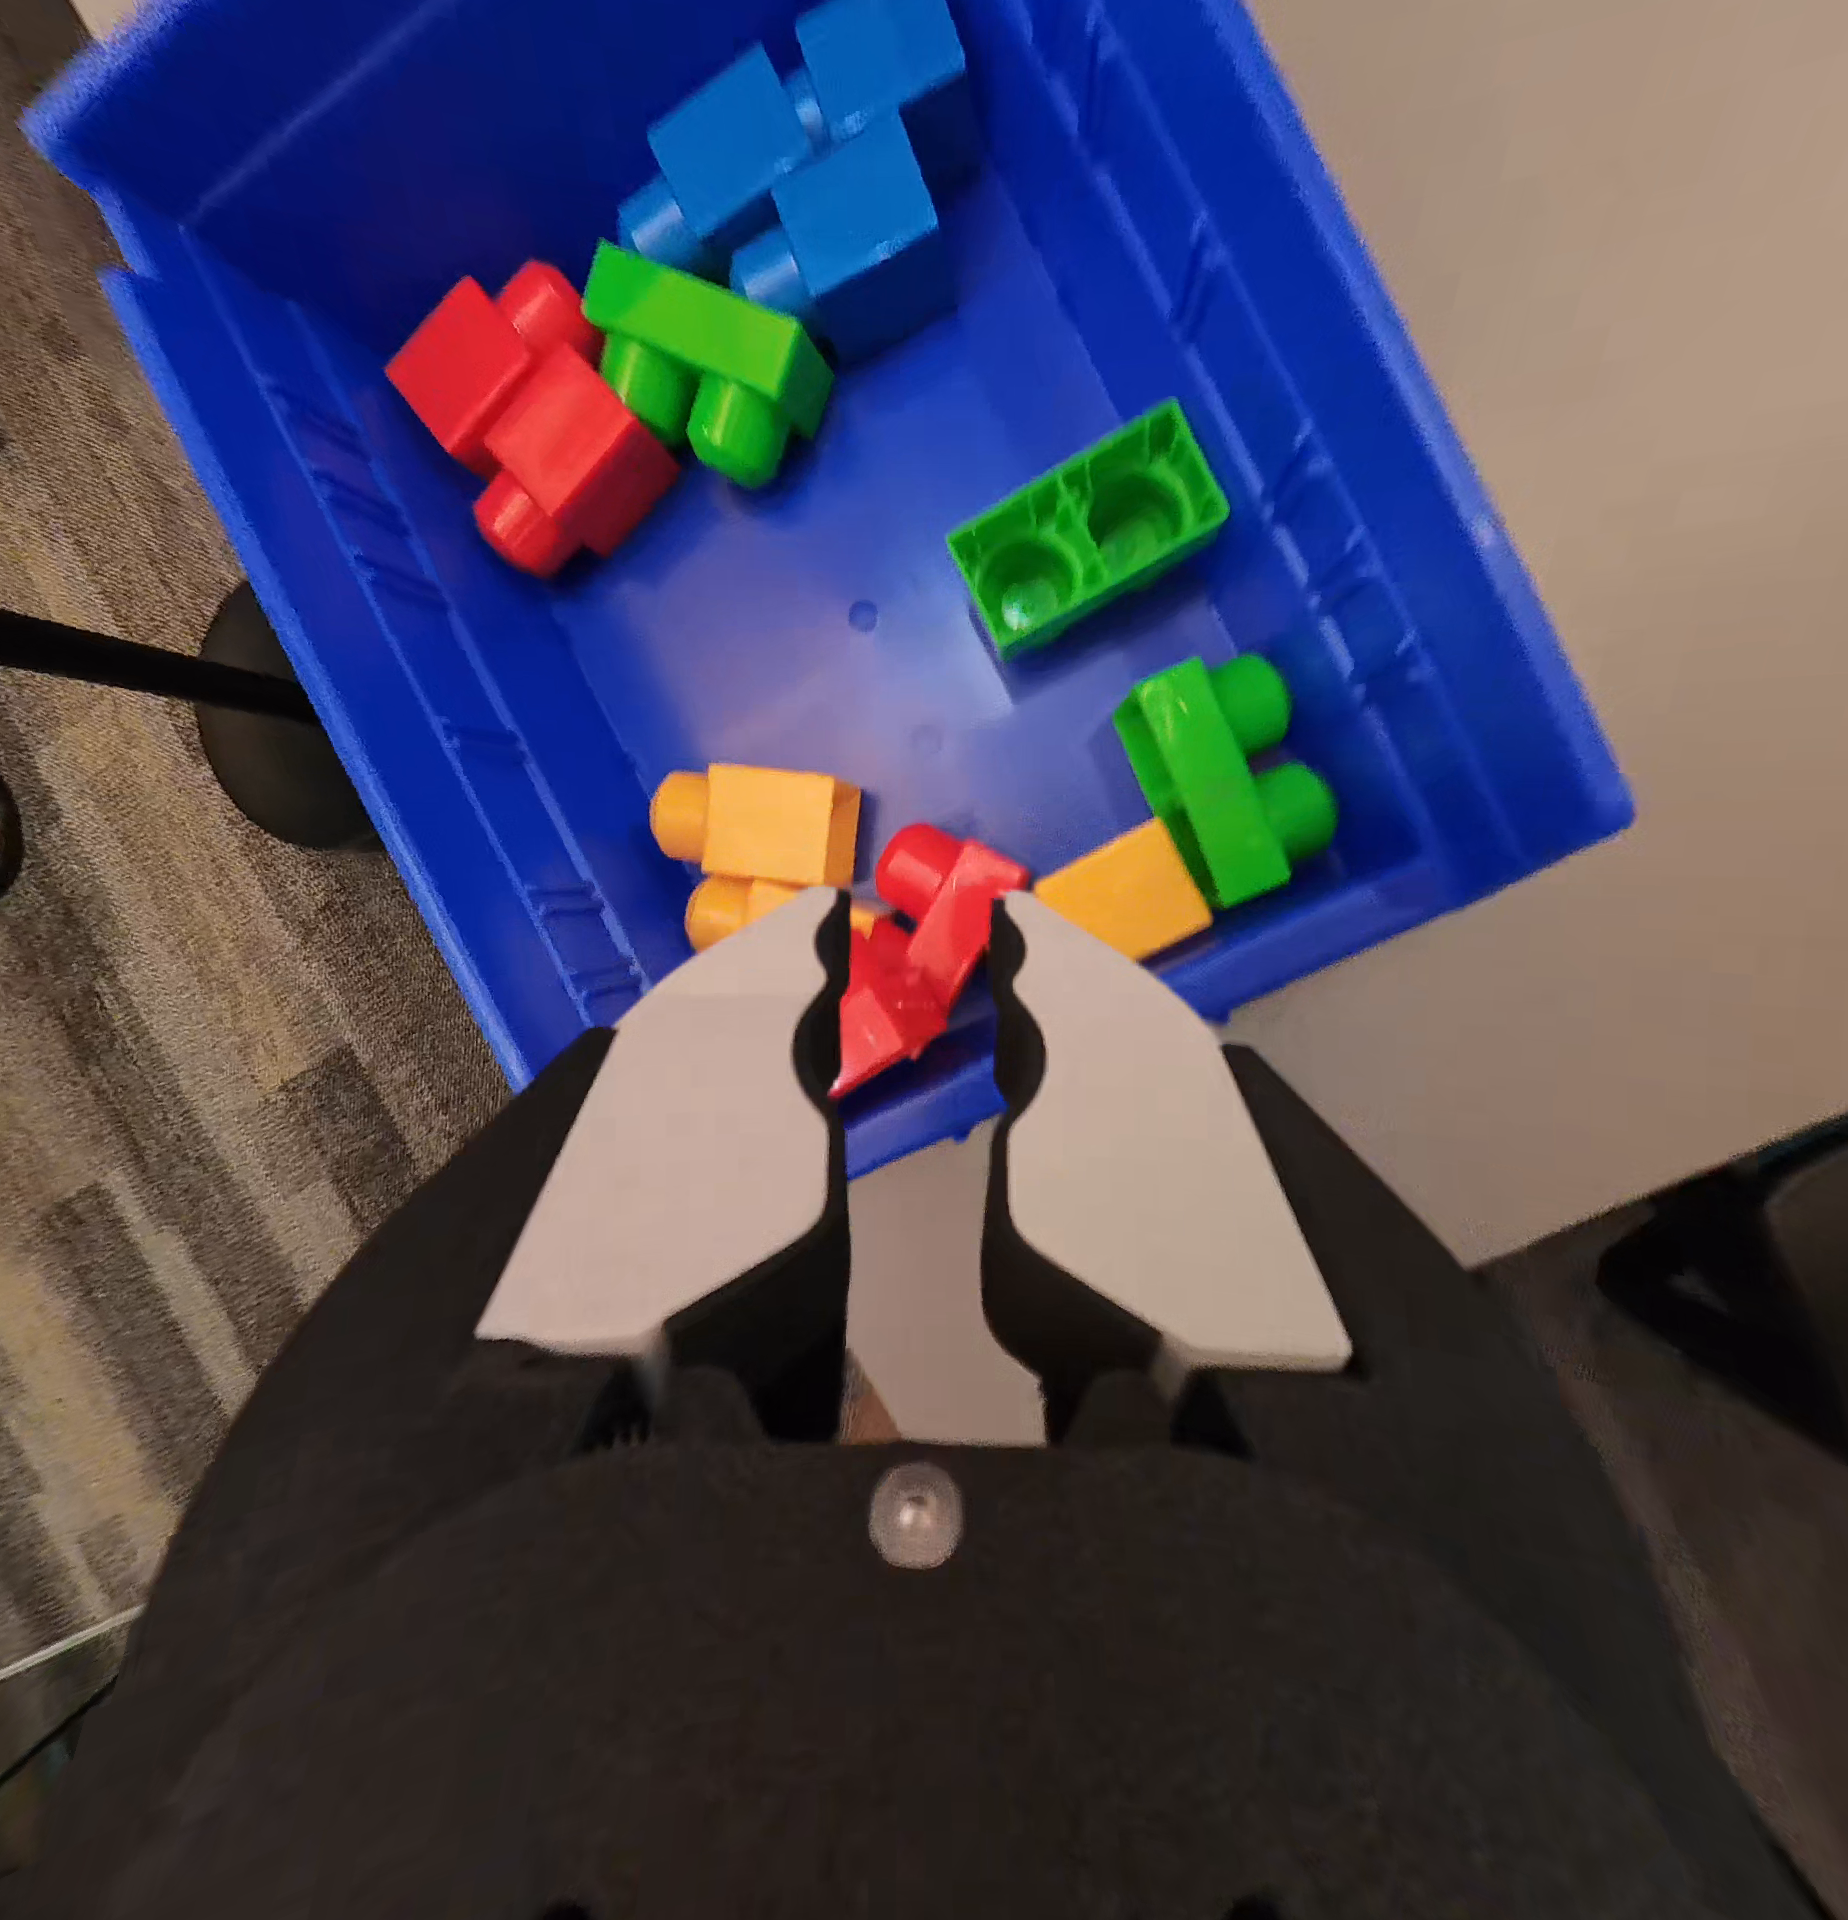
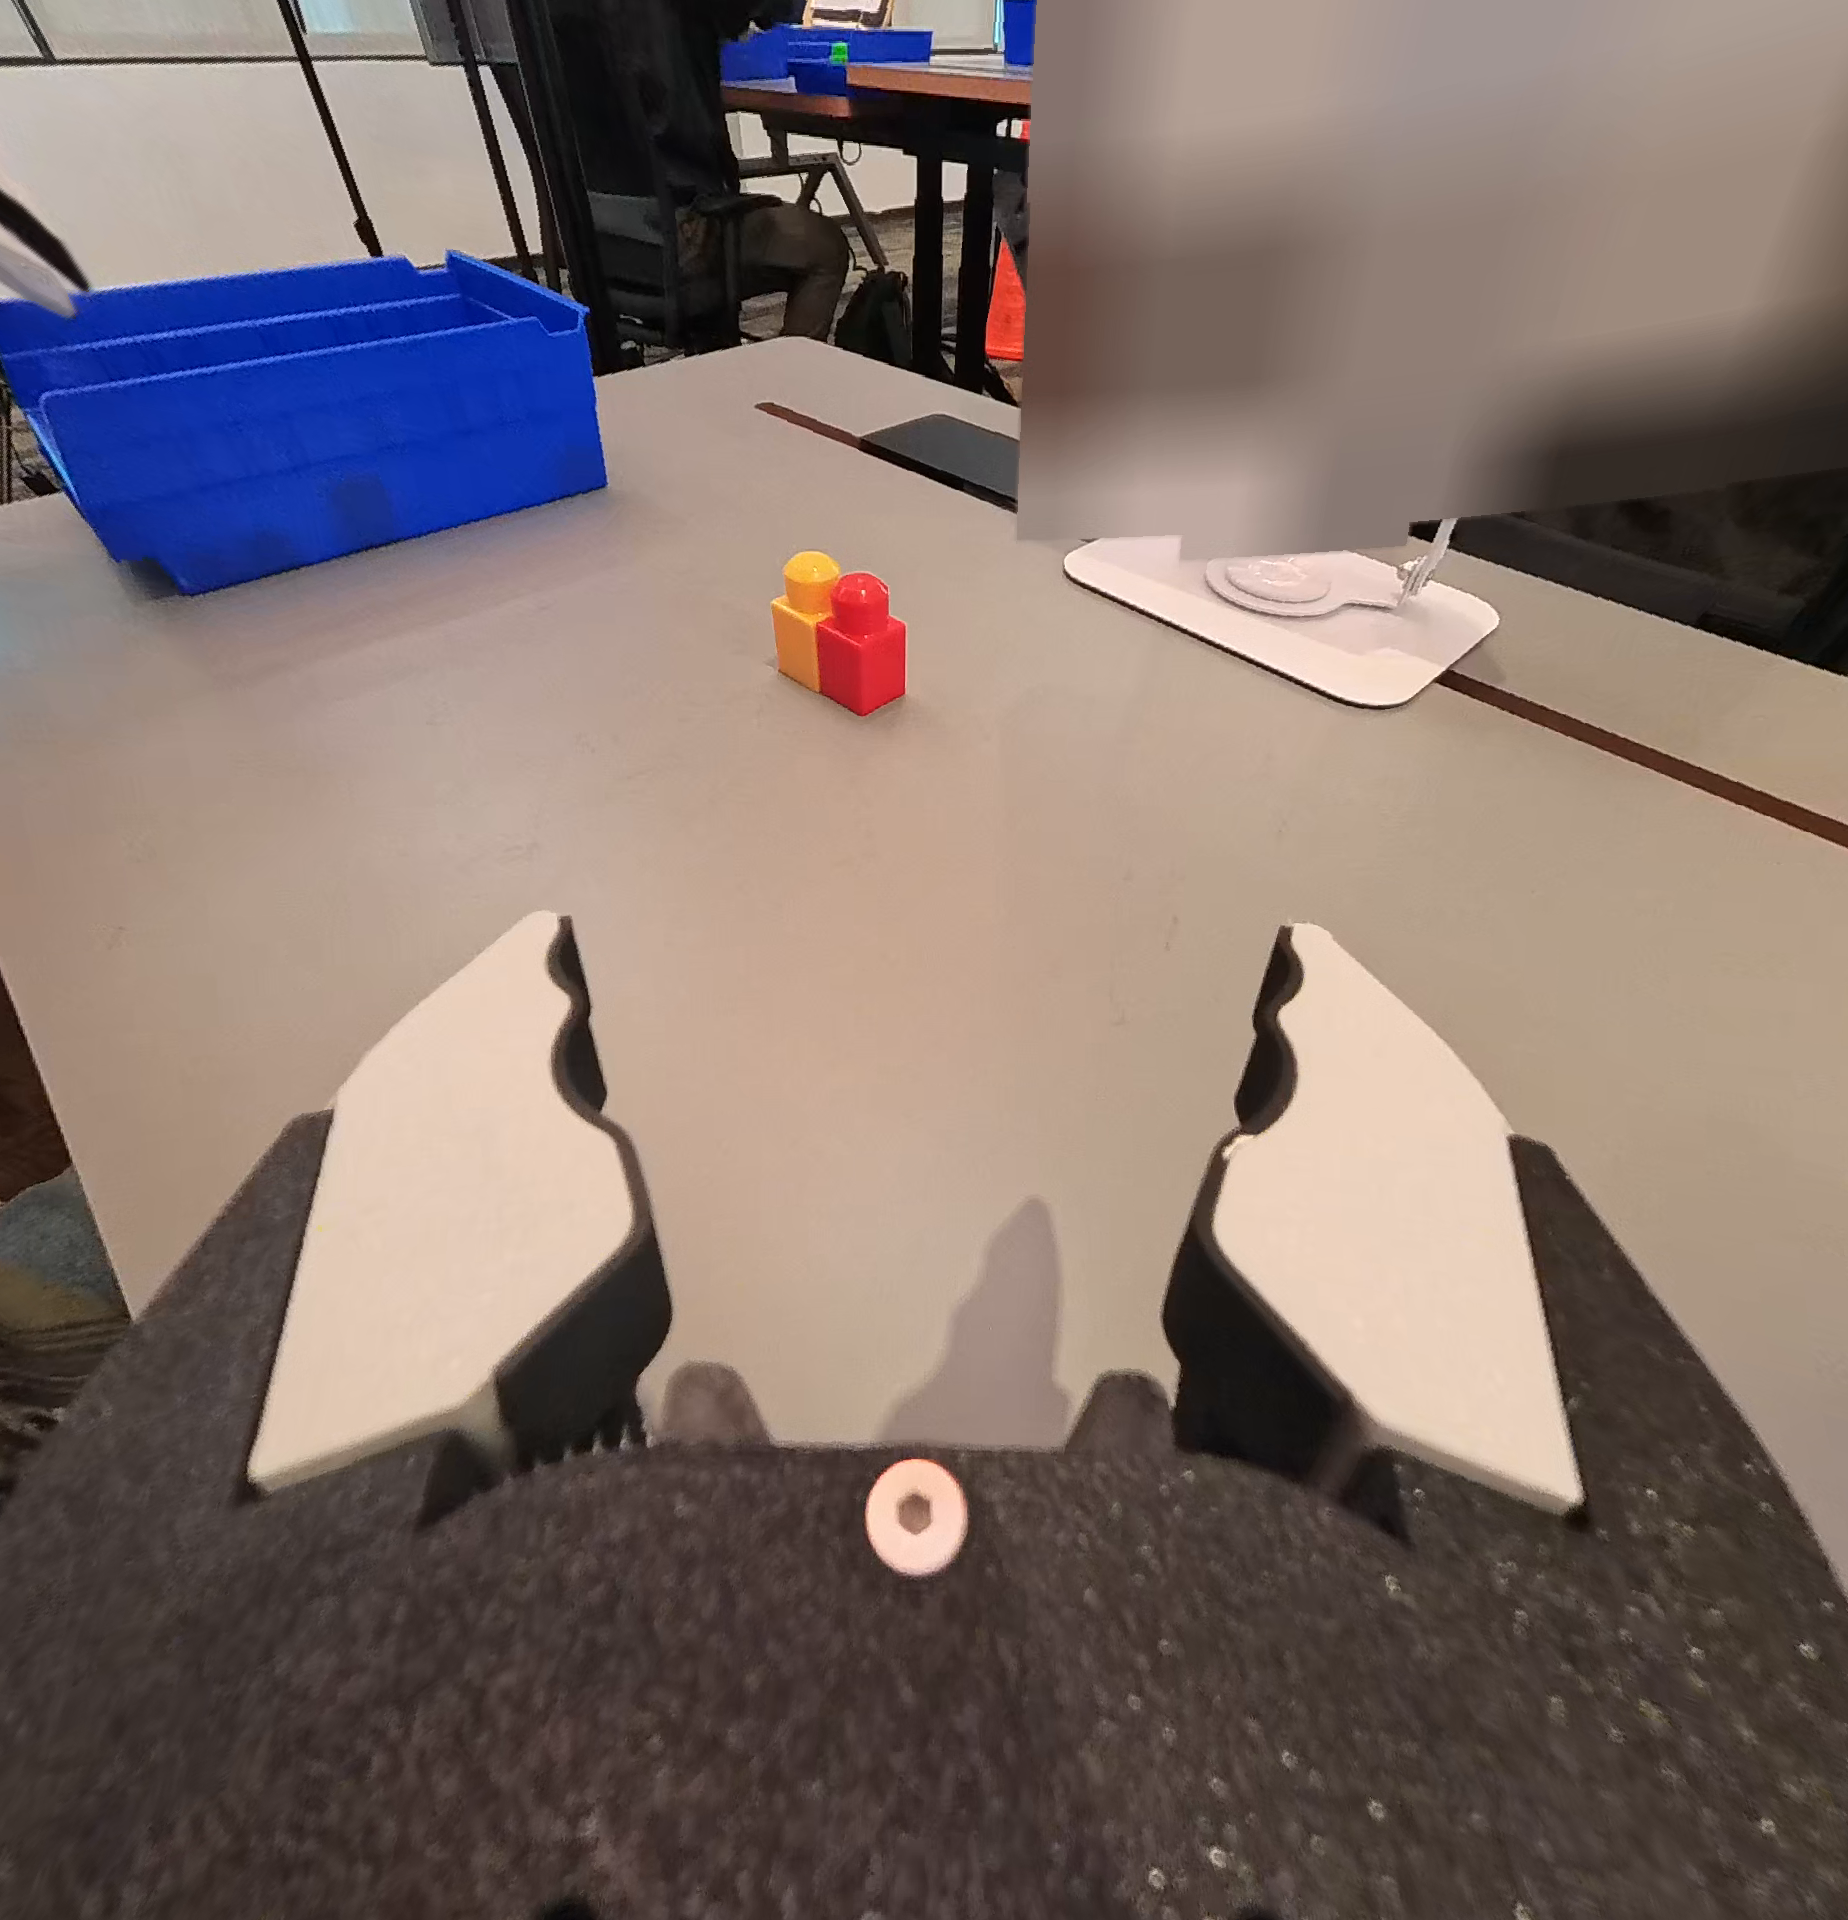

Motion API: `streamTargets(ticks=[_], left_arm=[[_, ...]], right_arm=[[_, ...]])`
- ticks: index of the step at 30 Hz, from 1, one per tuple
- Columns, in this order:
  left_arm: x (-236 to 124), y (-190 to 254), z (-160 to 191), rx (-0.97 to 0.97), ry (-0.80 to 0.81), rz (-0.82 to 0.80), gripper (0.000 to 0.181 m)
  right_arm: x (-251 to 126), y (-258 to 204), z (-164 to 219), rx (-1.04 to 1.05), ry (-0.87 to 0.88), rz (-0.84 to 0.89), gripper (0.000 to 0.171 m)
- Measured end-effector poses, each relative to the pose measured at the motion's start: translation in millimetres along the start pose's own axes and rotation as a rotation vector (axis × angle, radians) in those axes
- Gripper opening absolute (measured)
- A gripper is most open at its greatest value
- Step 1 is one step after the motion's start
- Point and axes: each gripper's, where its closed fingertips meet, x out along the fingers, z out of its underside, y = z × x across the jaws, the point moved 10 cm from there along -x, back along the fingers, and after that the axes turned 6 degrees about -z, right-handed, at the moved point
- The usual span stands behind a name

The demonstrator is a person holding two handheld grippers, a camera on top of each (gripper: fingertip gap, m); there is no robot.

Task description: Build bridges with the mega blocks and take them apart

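In the left wrist view, my left gripper [image 1: 920,909] reaches into the near end of a blue bin [image 1: 380,156]. Its fingers are closed on a small red block [image 1: 941,894] that sits tilted between them. Around it lie two yellow blocks [image 1: 774,821] [image 1: 1122,899], three green blocks [image 1: 1211,779] [image 1: 1086,530] [image 1: 712,353], red blocks [image 1: 535,416] and blue blocks [image 1: 795,177]. In the right wrist view, my right gripper [image 2: 925,935] is open and empty above the grey table [image 2: 899,1039]. A yellow block [image 2: 800,623] and a red block [image 2: 863,649] stand side by side farther ahead.
The blue bin [image 2: 317,436] stands at the table's far left corner. A white monitor base [image 2: 1284,623] and a flat black slab [image 2: 941,447] sit at the back right. Carpet and a black stand leg [image 1: 120,655] lie beyond the table's left edge. Tip to tip, the grippers are about 65 cm apart.
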Motion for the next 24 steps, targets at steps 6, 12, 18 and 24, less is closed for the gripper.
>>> streamTargets(ticks=[6, 12, 18, 24], left_arm=[[1.4, -13.2, 10.7, -0.055, -0.080, 0.031, 0.026], [2.3, -13.7, -18.1, -0.121, -0.085, 0.044, 0.028], [12.5, -12.0, -45.3, -0.065, -0.083, 0.032, 0.030], [22.9, -14.4, -46.2, -0.094, -0.084, 0.016, 0.028]], right_arm=[[4.9, -2.5, 0.4, 0.005, 0.004, -0.011, 0.120], [5.7, -4.4, -0.7, 0.002, 0.000, -0.012, 0.120], [1.0, -6.1, -2.0, -0.002, -0.010, 0.000, 0.120], [-1.5, -4.4, -4.8, -0.003, -0.023, 0.014, 0.120]])
